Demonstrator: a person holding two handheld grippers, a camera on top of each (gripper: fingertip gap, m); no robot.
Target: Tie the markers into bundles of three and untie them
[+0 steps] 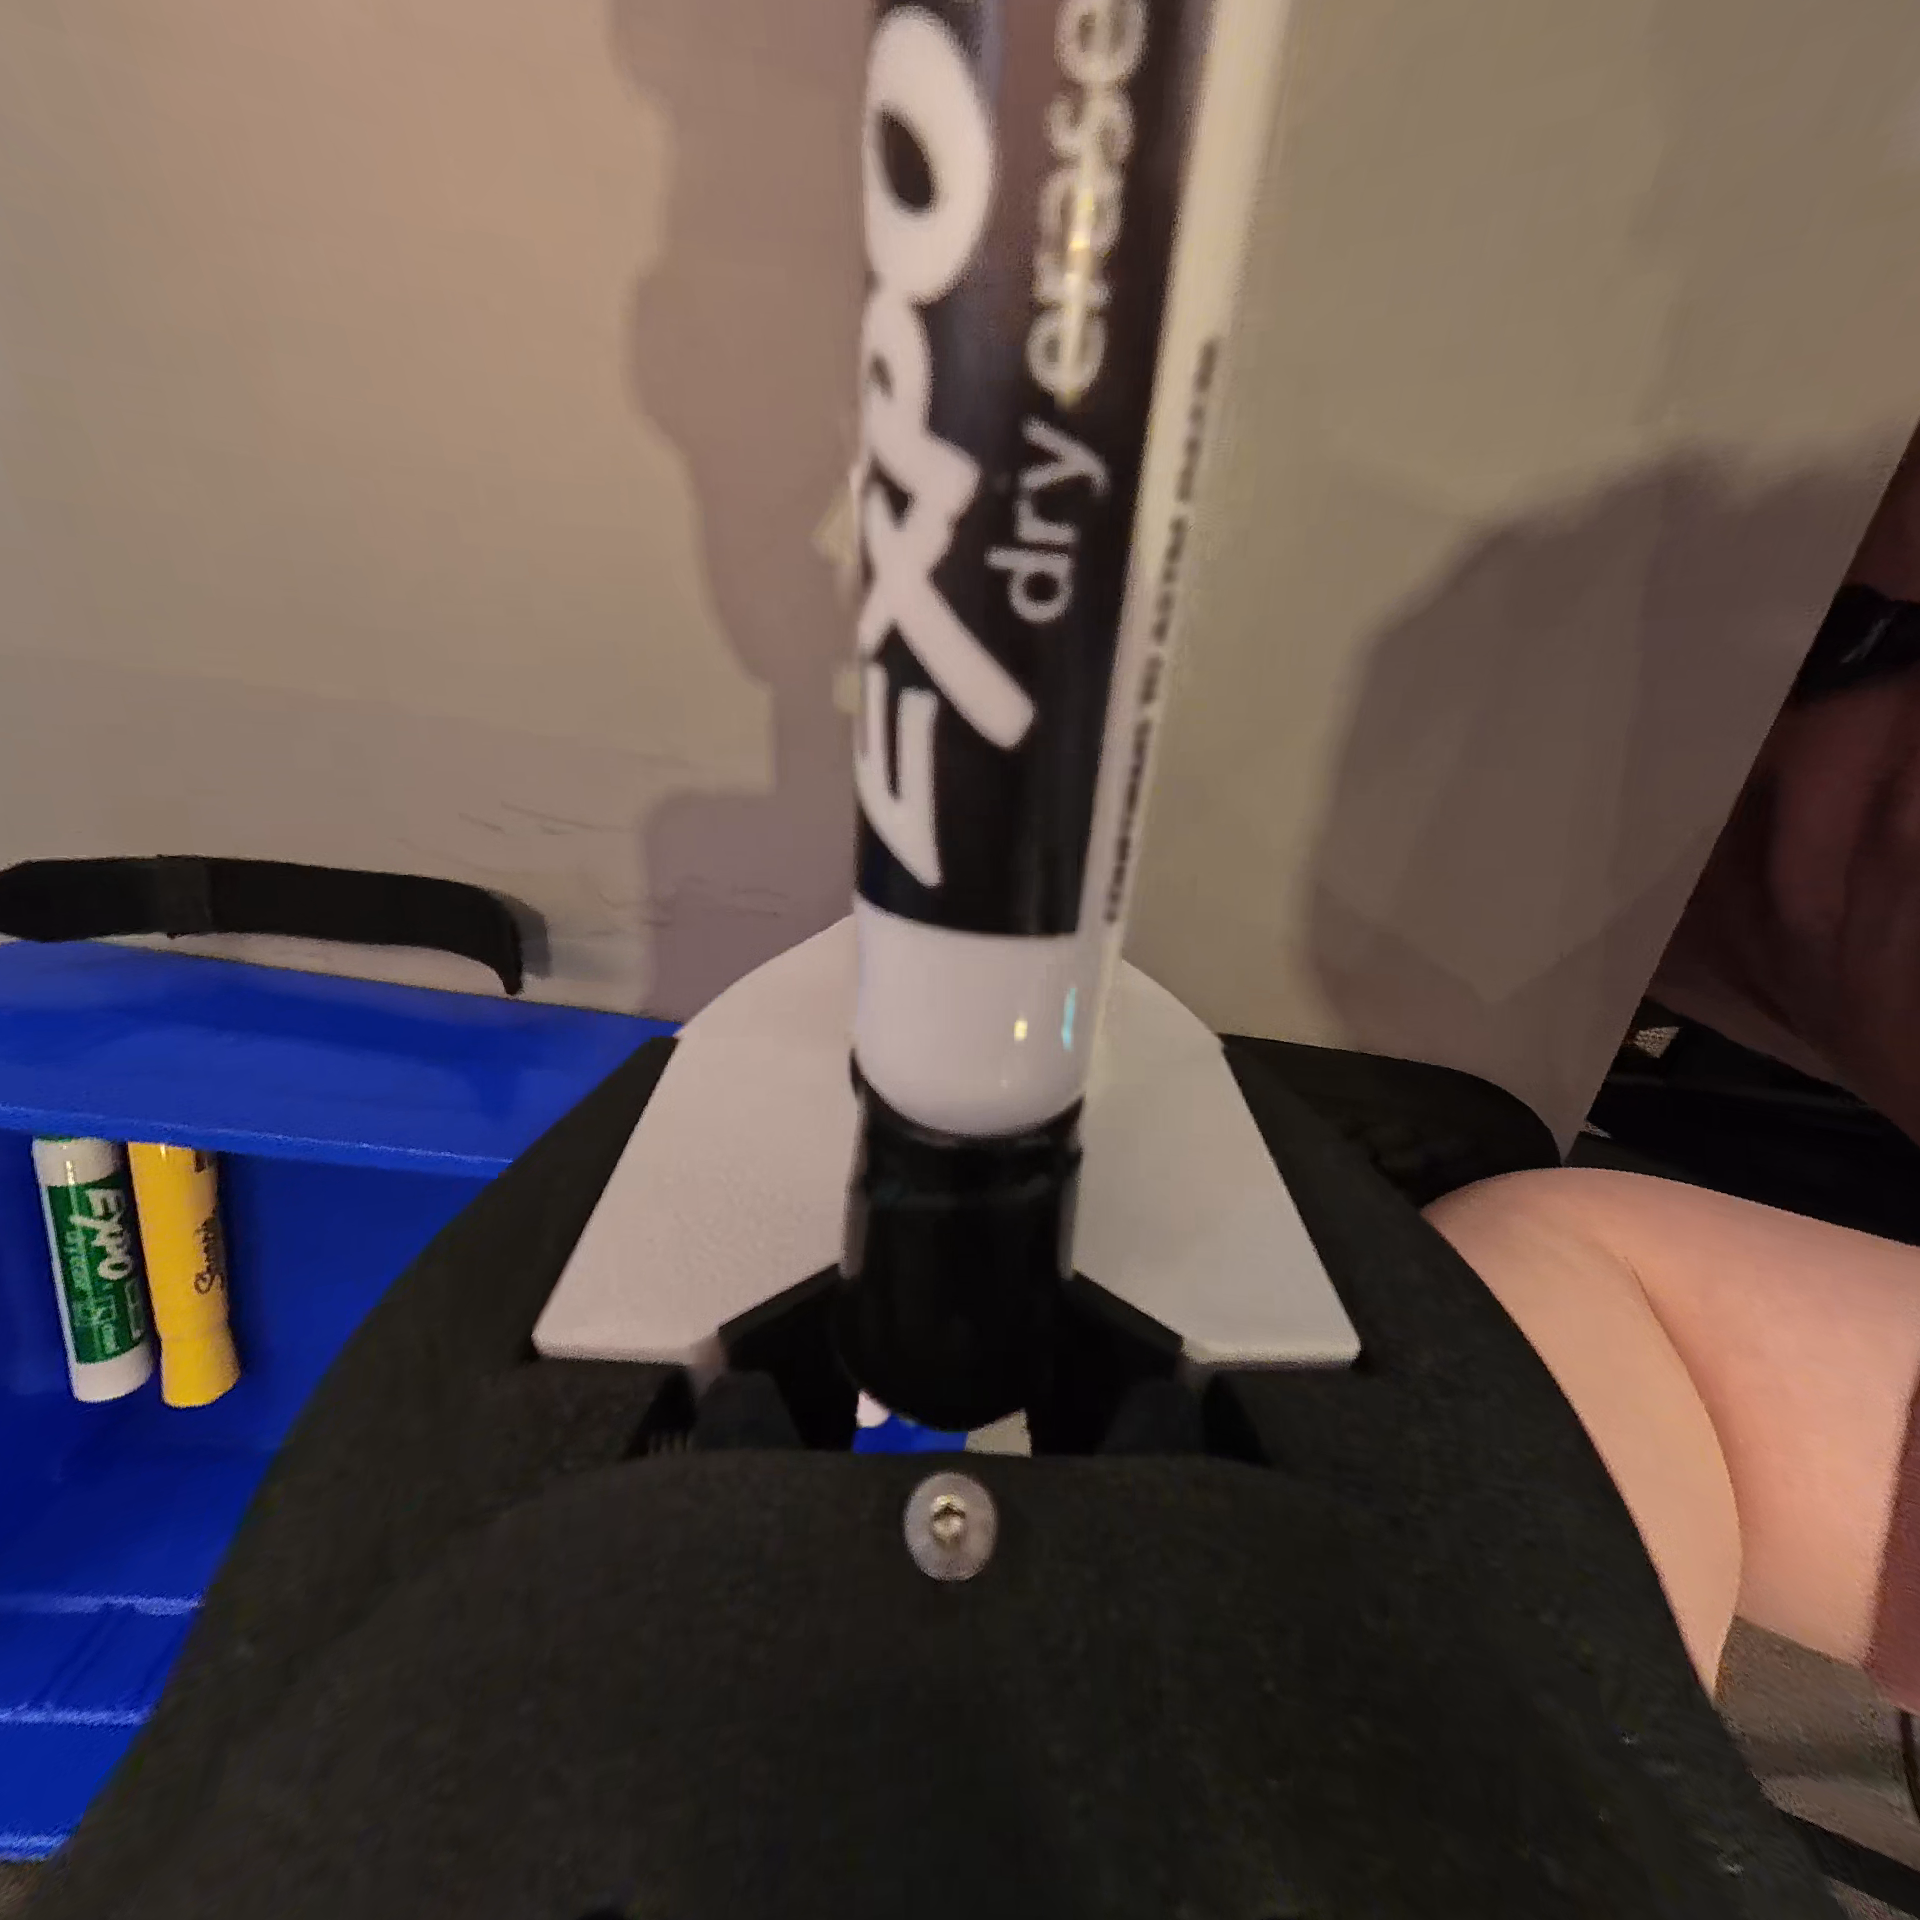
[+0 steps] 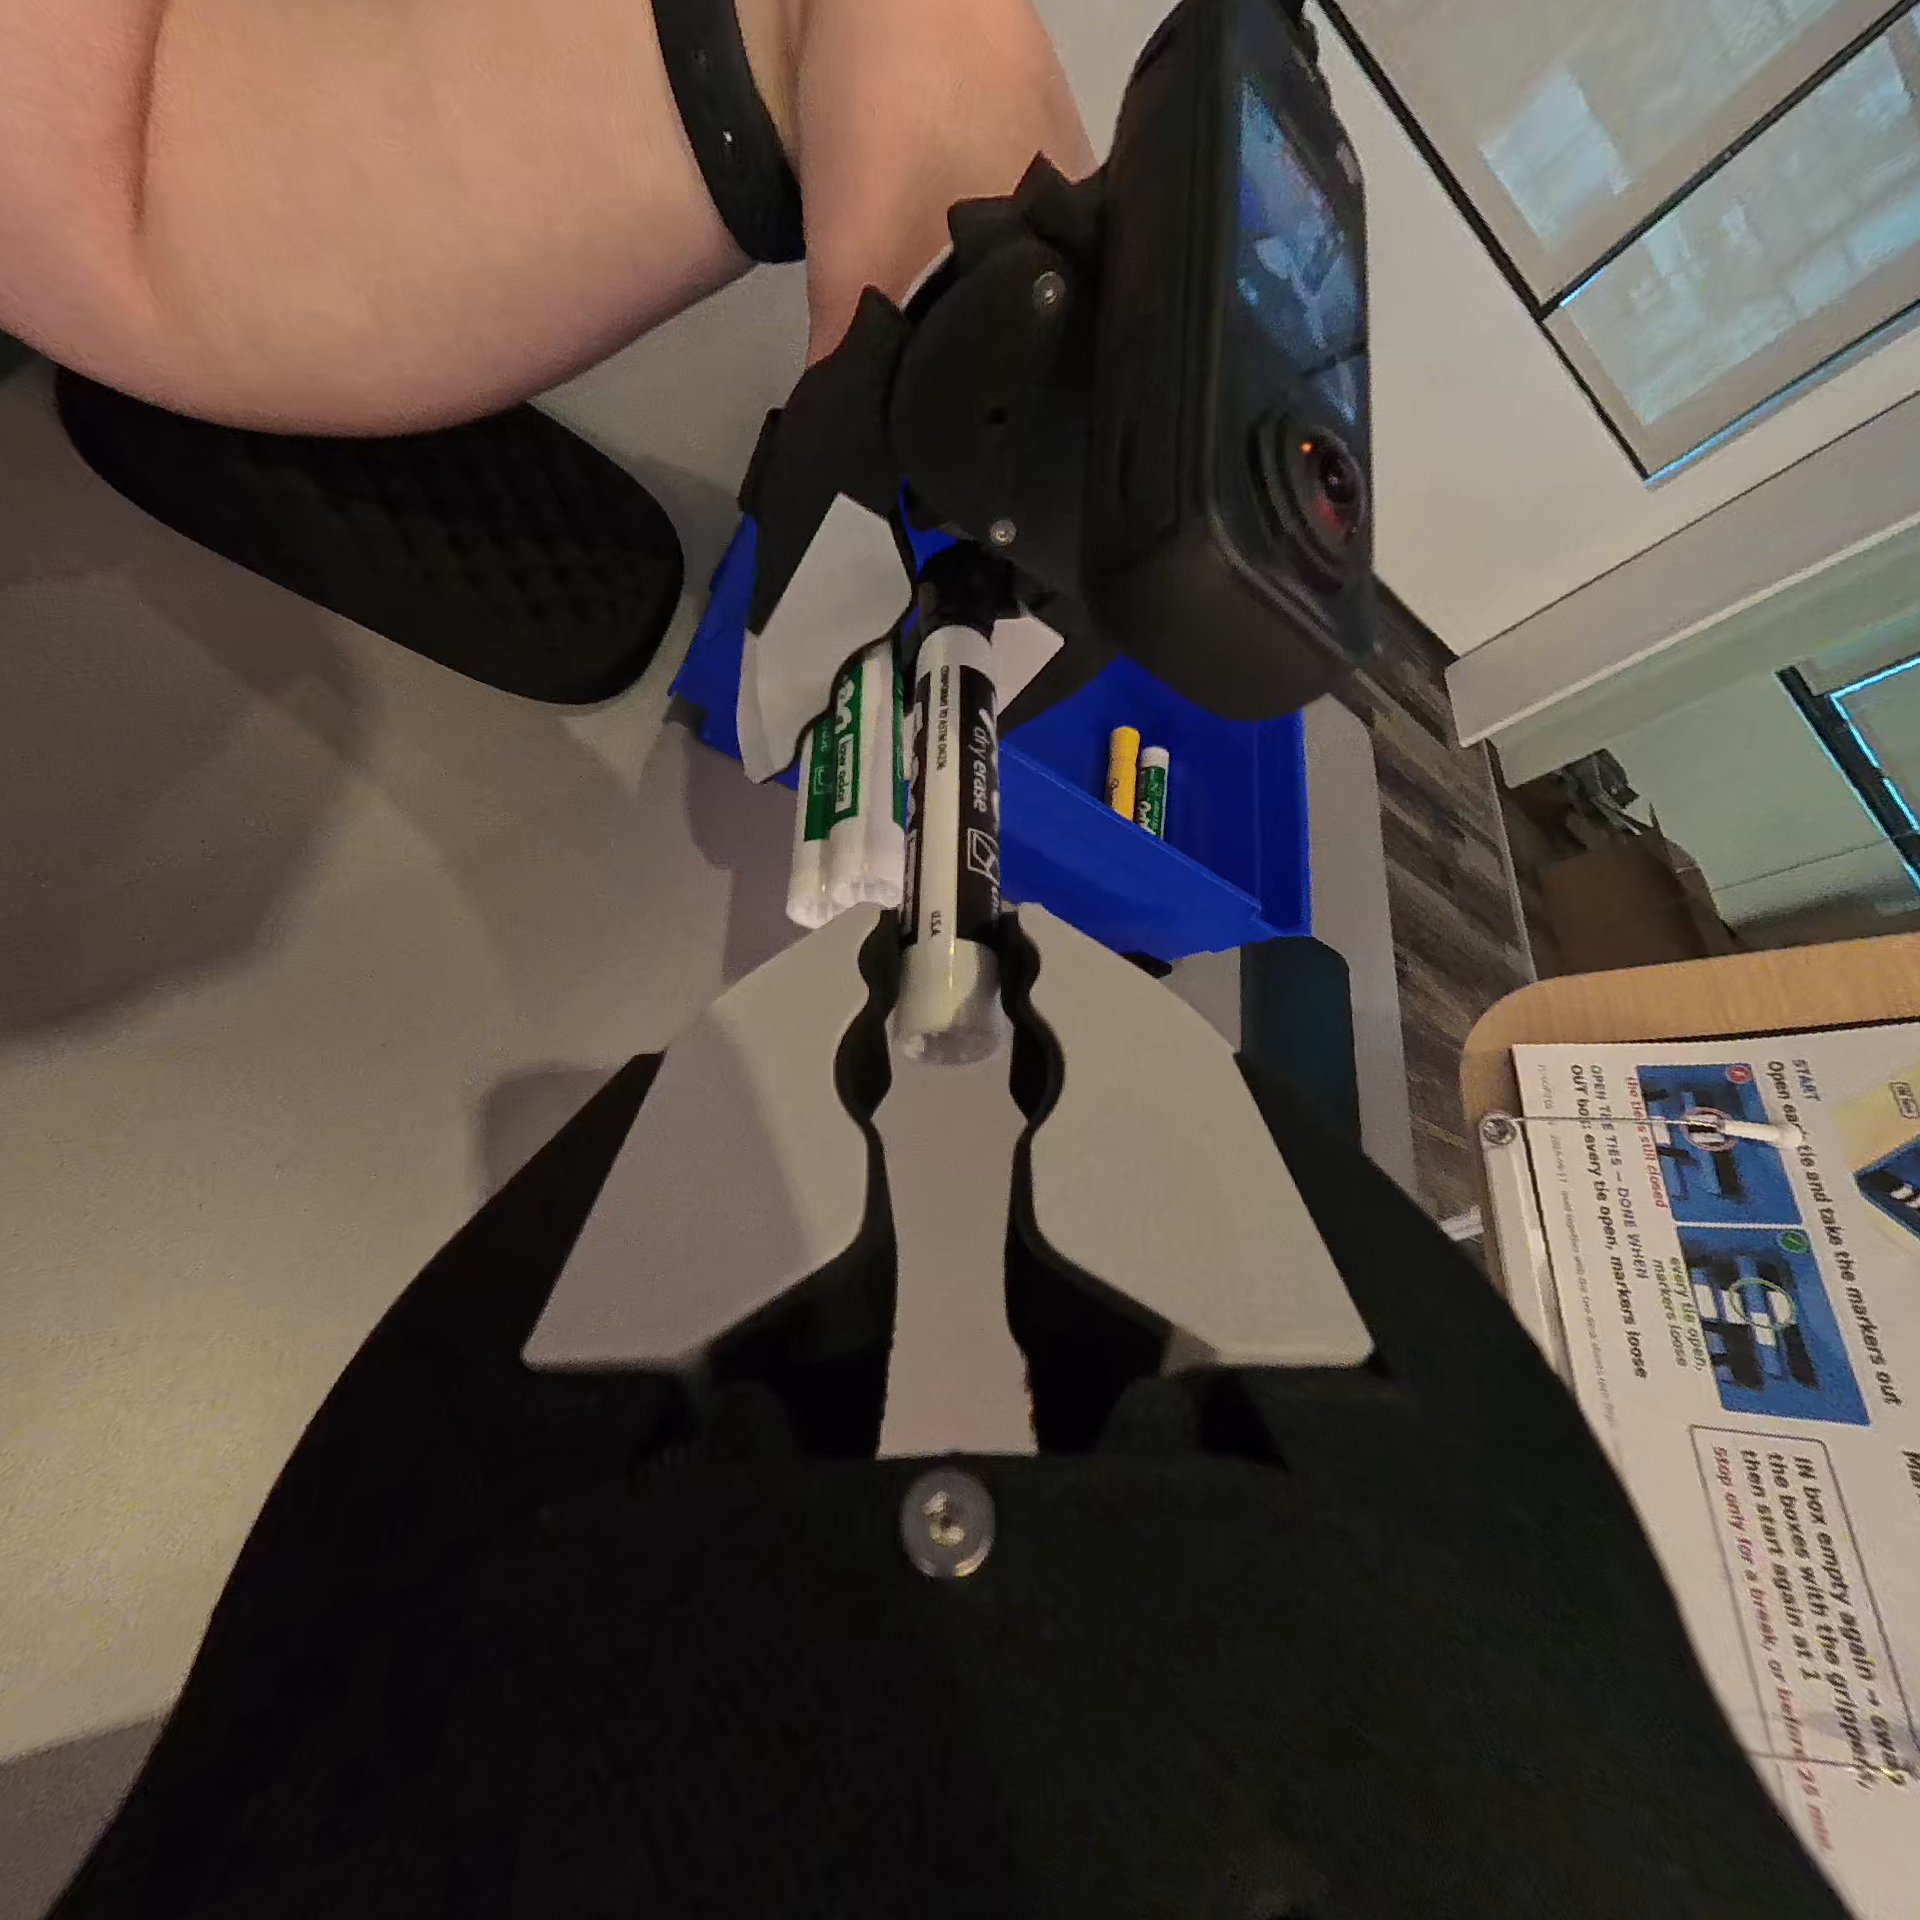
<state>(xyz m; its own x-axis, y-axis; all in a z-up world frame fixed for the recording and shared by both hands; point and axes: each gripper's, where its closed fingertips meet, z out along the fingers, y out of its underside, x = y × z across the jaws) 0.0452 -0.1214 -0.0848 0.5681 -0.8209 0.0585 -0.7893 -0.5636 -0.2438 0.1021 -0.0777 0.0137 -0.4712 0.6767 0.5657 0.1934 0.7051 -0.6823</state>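
Black marker held between both grippers, above the blue bin.

Your left gripper (image 1: 961, 1340) has its fingers closed on the cap end of the black marker (image 1: 997, 582). Your right gripper (image 2: 951, 1023) has fingers parted around the white tail end, not clamping it. Green markers (image 2: 844, 800) hang beside it. Blue bin (image 2: 1184, 831) holds one yellow marker (image 2: 1122, 769) and another green.

Left gripper (image 1: 961, 1340) clamping black marker (image 1: 997, 623), blue bin (image 1: 260, 1049) beside
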